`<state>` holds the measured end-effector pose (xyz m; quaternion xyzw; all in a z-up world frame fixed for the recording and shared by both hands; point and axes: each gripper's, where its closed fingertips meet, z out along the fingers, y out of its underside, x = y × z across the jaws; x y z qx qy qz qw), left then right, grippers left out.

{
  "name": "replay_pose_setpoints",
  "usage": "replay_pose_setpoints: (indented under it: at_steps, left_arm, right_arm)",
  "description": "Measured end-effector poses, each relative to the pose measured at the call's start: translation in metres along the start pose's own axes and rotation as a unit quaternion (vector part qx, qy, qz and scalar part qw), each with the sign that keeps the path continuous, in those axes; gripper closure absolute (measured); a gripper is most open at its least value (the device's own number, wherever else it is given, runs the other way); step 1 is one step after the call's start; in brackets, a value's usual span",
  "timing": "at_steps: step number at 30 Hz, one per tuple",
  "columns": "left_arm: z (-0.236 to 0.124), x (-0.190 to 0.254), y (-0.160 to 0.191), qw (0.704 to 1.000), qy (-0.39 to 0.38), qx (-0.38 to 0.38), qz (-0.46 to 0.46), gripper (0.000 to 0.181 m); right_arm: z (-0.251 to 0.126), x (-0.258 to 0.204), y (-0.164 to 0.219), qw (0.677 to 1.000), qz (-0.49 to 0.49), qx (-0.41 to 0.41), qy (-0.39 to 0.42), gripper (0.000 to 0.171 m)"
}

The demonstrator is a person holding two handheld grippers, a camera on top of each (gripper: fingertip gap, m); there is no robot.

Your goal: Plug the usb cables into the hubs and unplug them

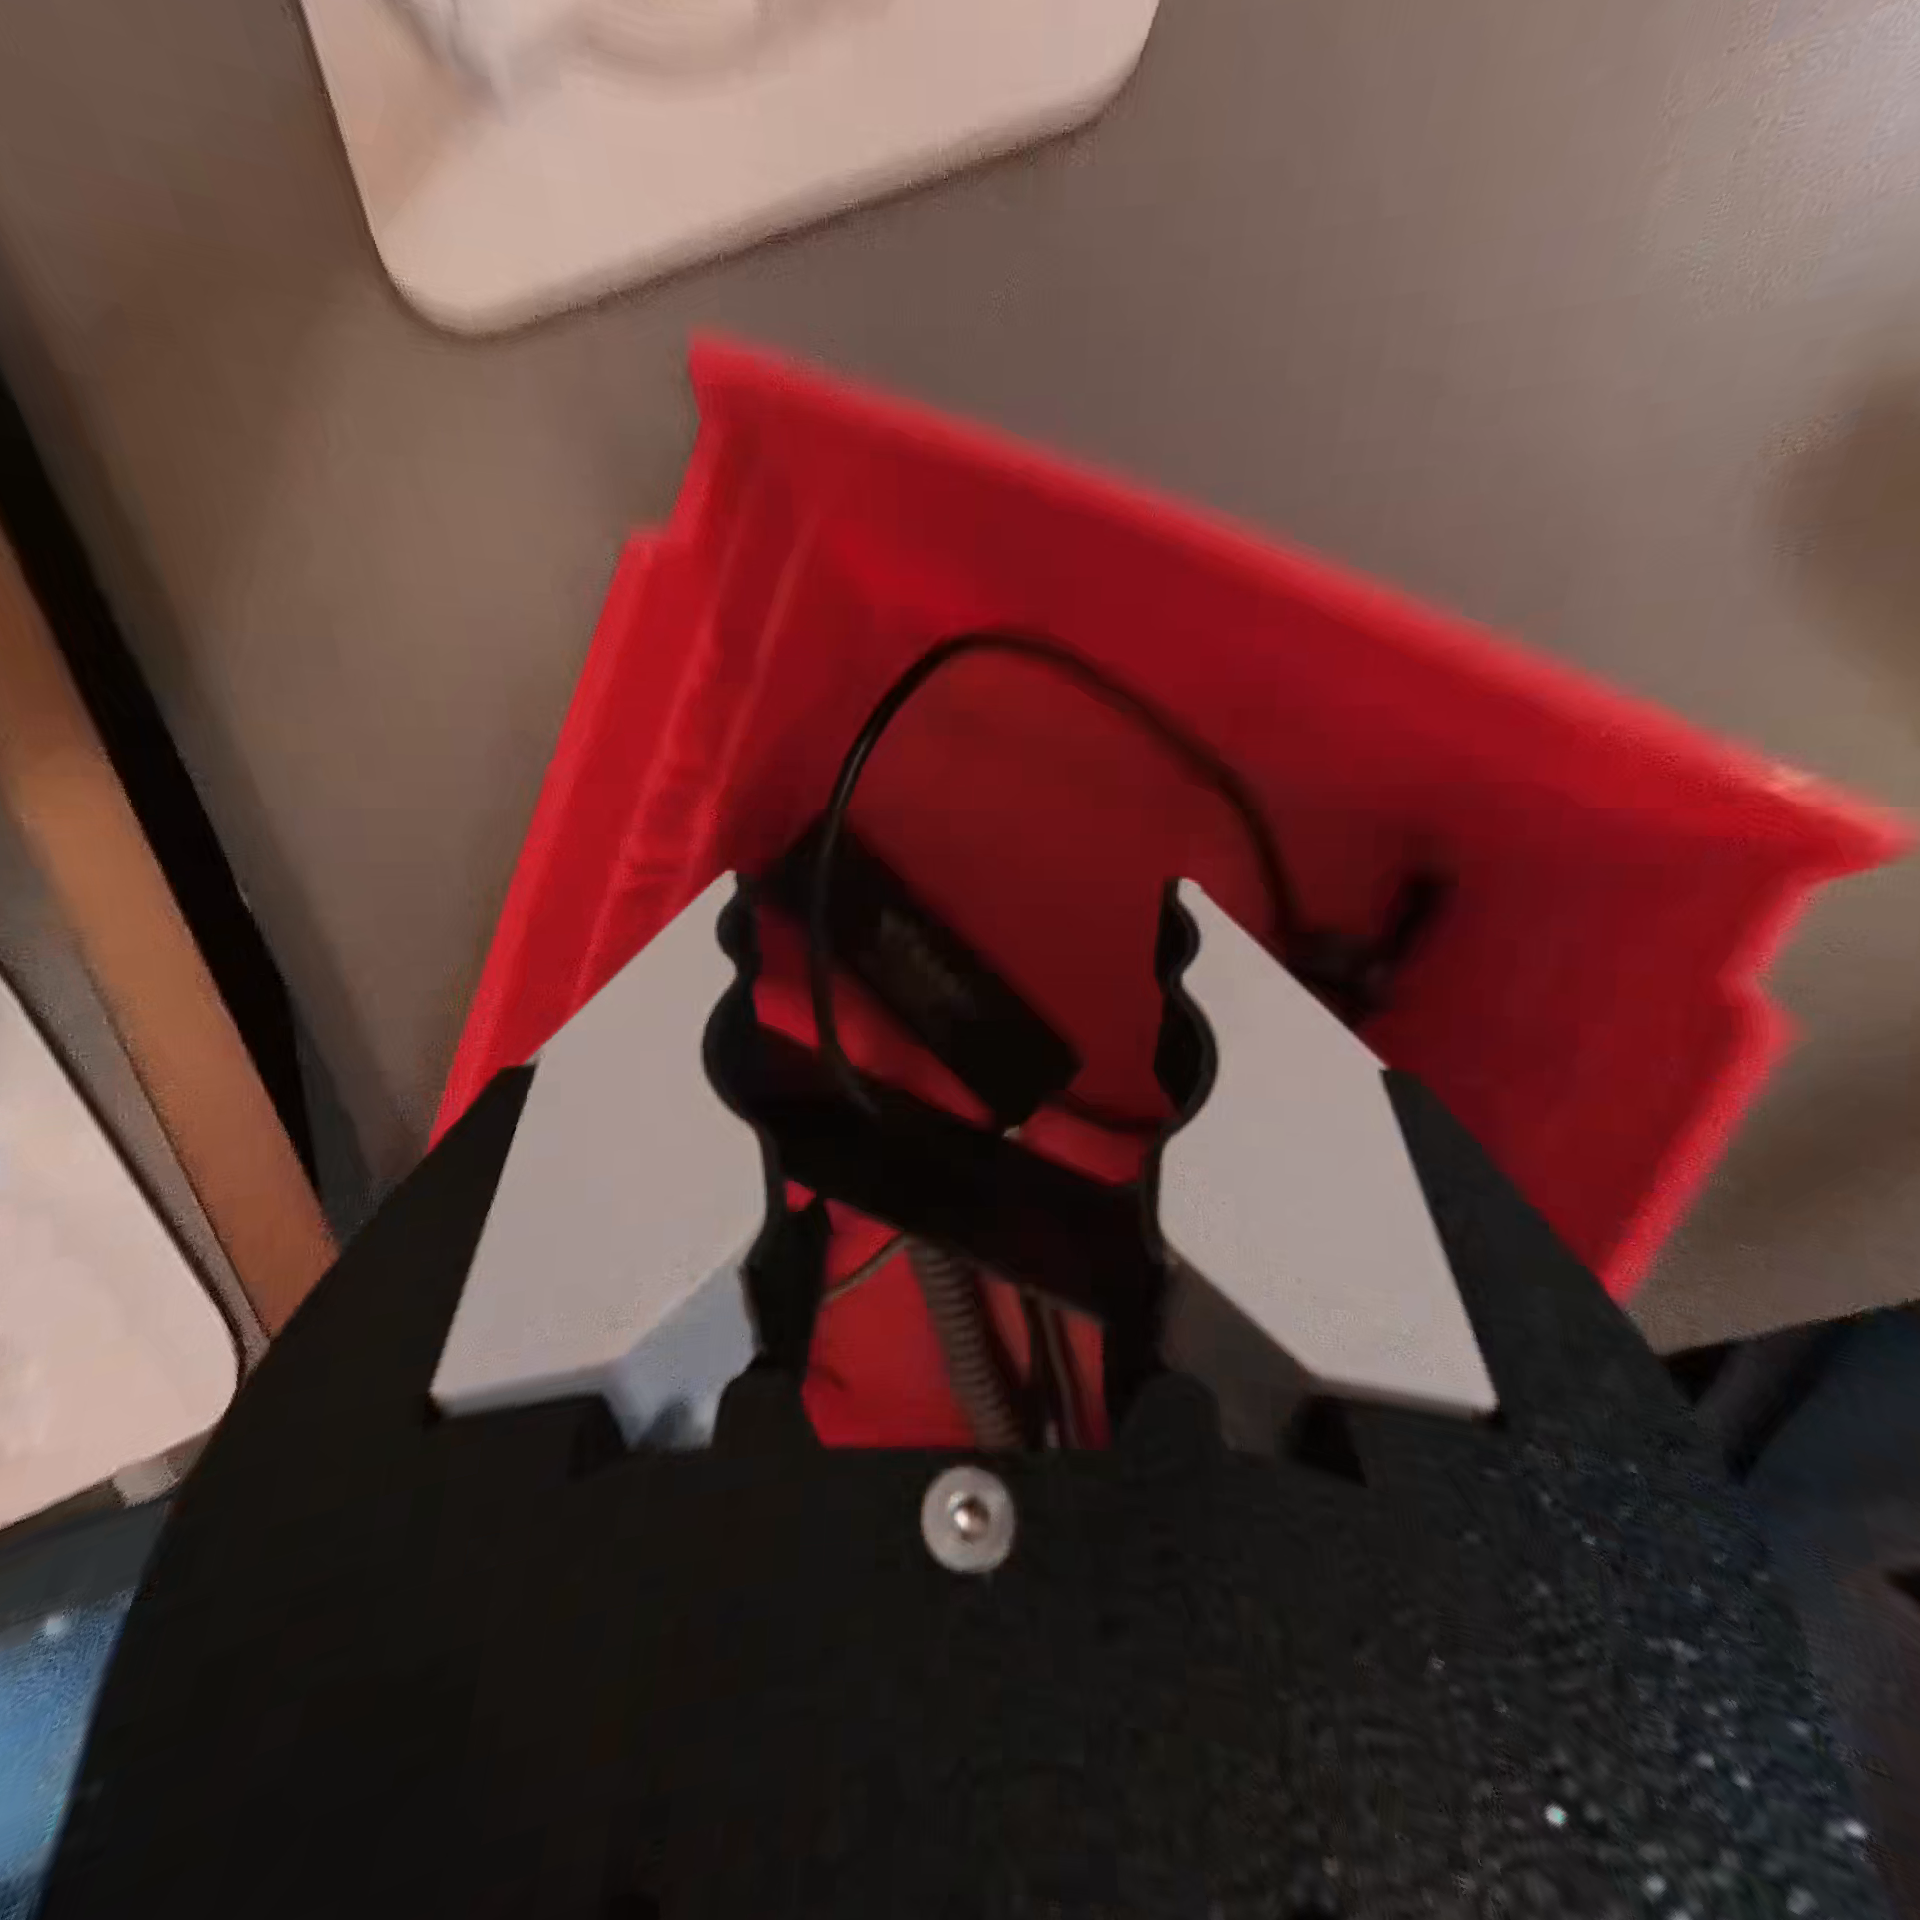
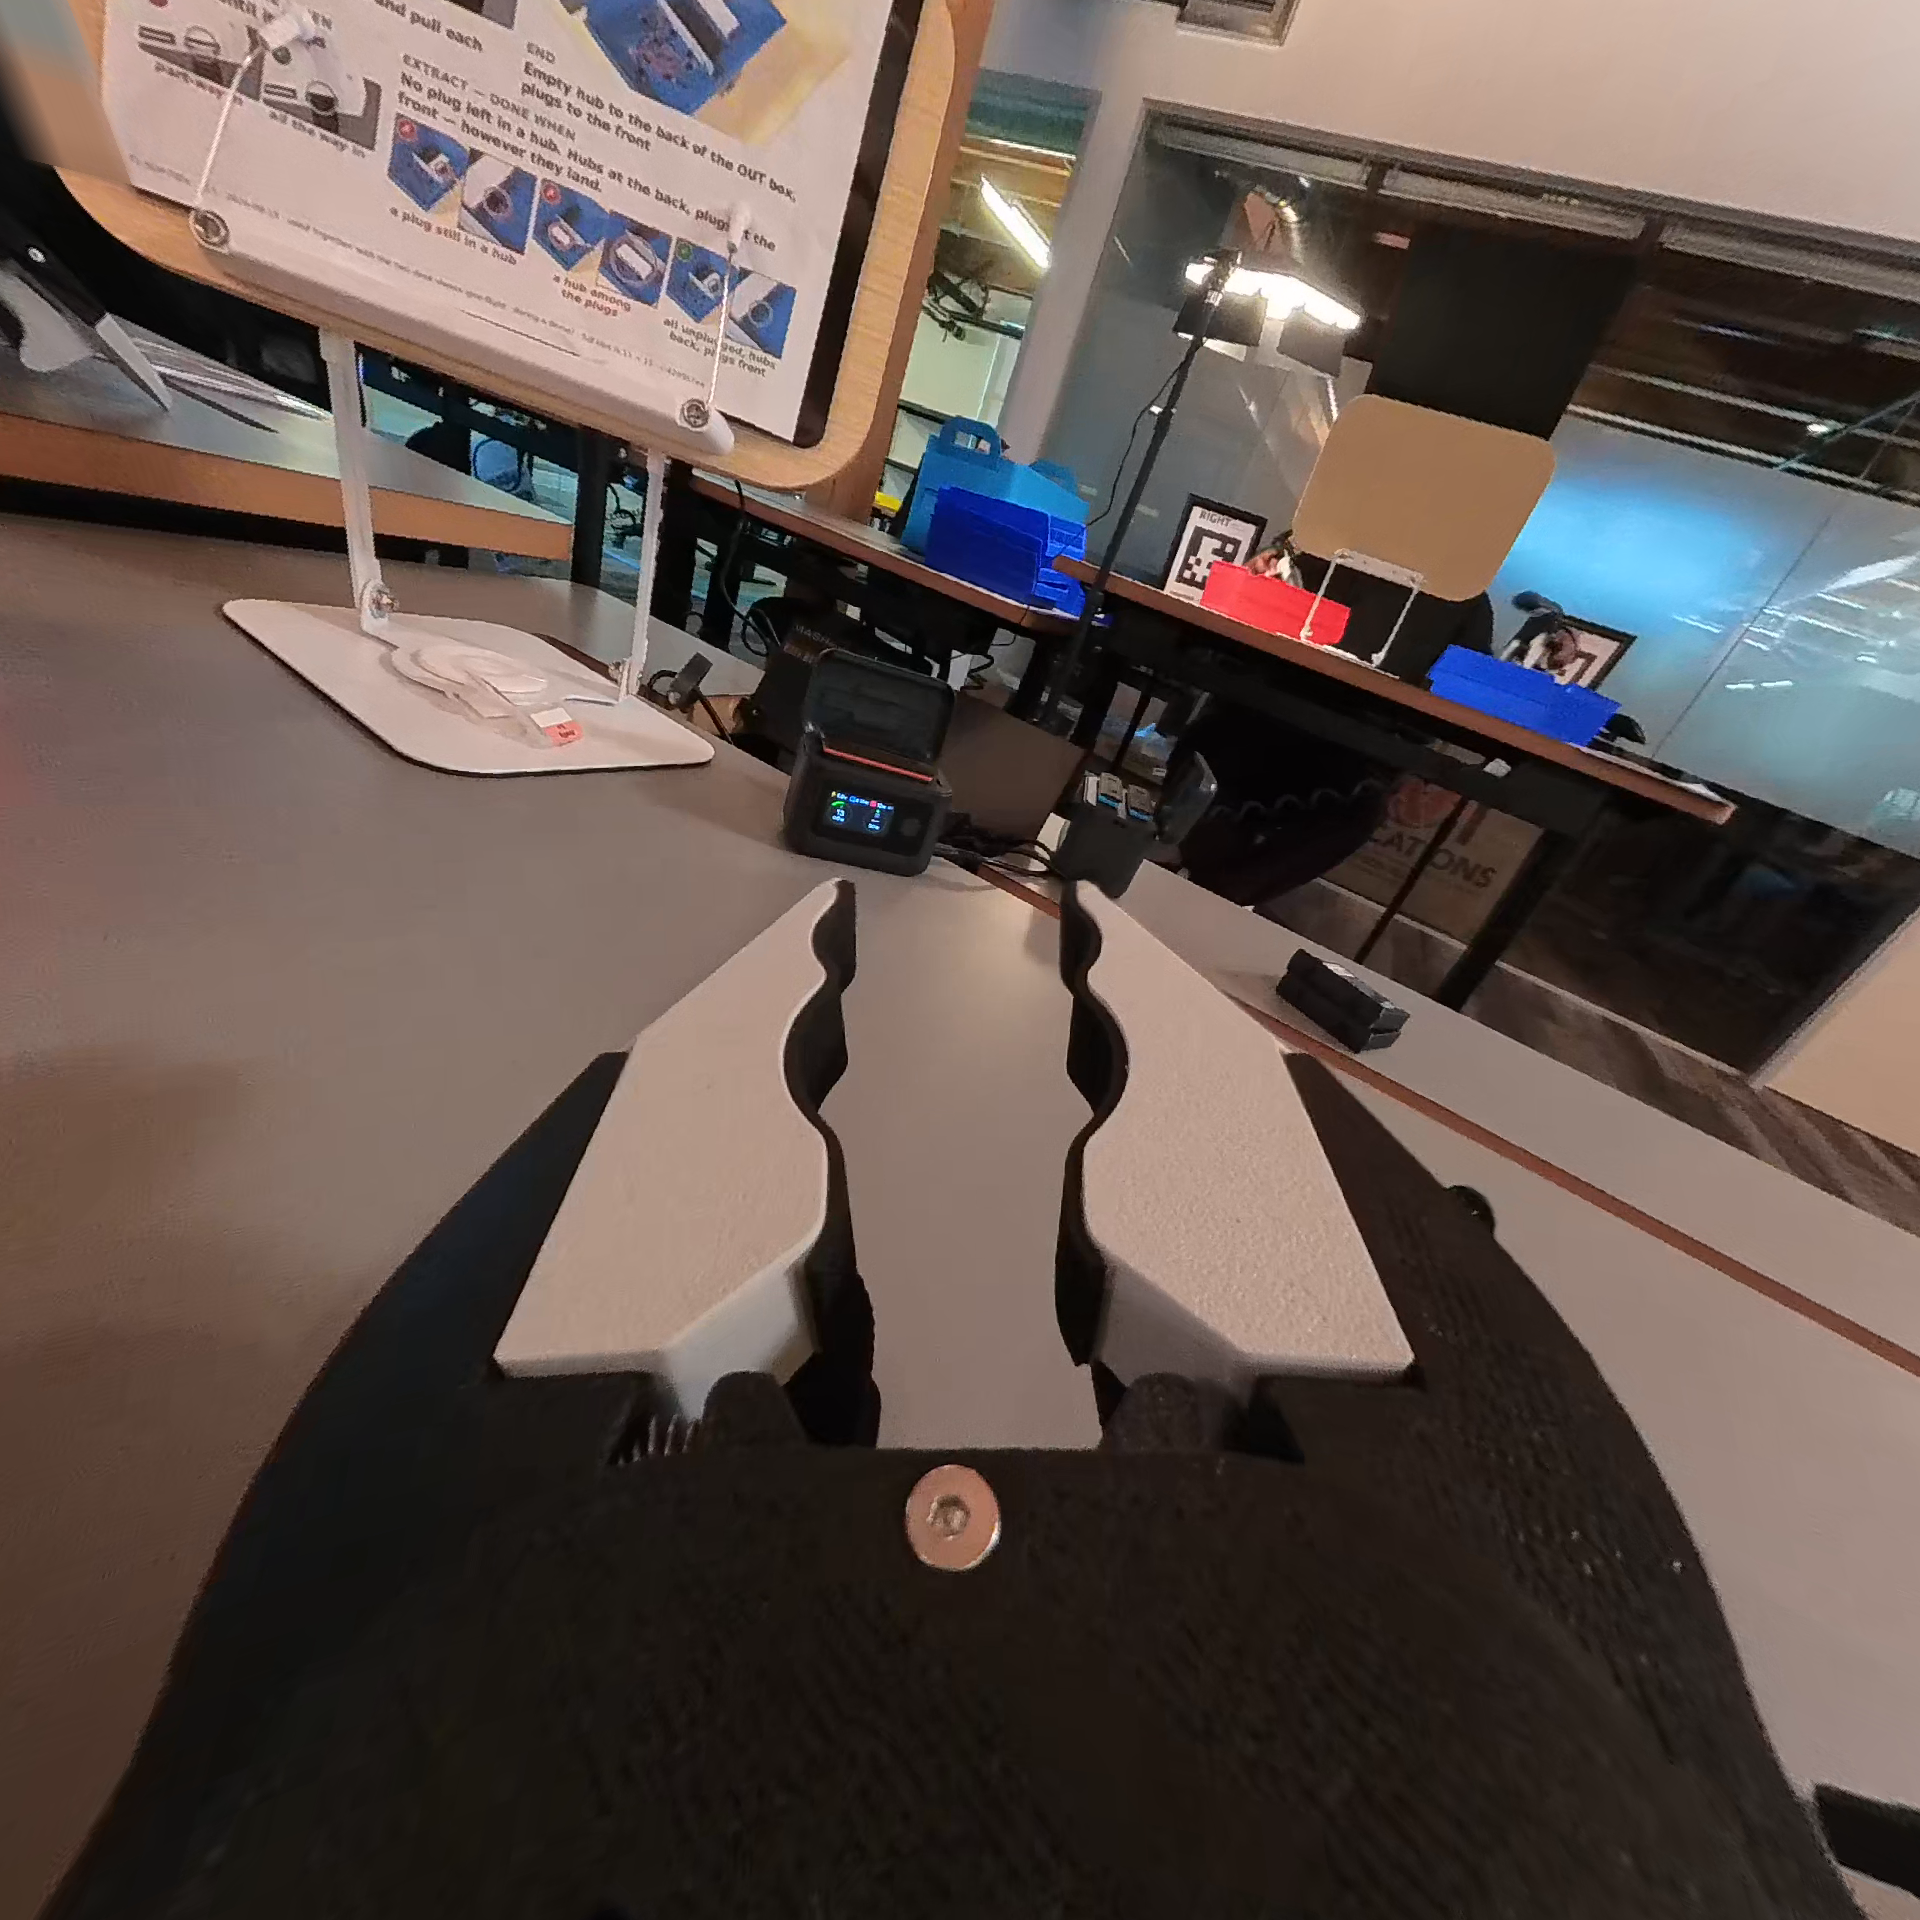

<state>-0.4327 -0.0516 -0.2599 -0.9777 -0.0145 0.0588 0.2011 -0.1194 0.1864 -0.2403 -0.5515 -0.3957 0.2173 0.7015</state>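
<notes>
In the left wrist view a red bin sits on the grey table. Inside it lie a black USB hub, a second black hub, a thin black cable in a loop and a black plug near the right wall. My left gripper hovers over the bin with its jaws wide apart. The second hub shows across the gap between the fingers; the picture is blurred and contact cannot be made out. My right gripper is open and empty, low over bare table, with no hub or cable in its view.
A white document stand with a printed sheet stands at the left rear; its base also shows above the bin. A black charging case sits near the table's far edge. A small black block lies on the neighbouring table. Left tips to right tips: about 40 centimeters. The black plug is about 12 centimeters from my left fingertips.
</notes>
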Motion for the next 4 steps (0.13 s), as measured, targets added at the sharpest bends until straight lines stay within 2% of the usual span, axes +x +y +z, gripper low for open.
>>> replay_pose_setpoints:
  at_steps: [4]
  left_arm:
    - [0.036, -0.021, 0.033, 0.994, -0.008, -0.111, -0.019, 0.114]
  right_arm:
    - [0.000, -0.002, 0.001, 1.000, 0.003, -0.003, -0.007, 0.134]
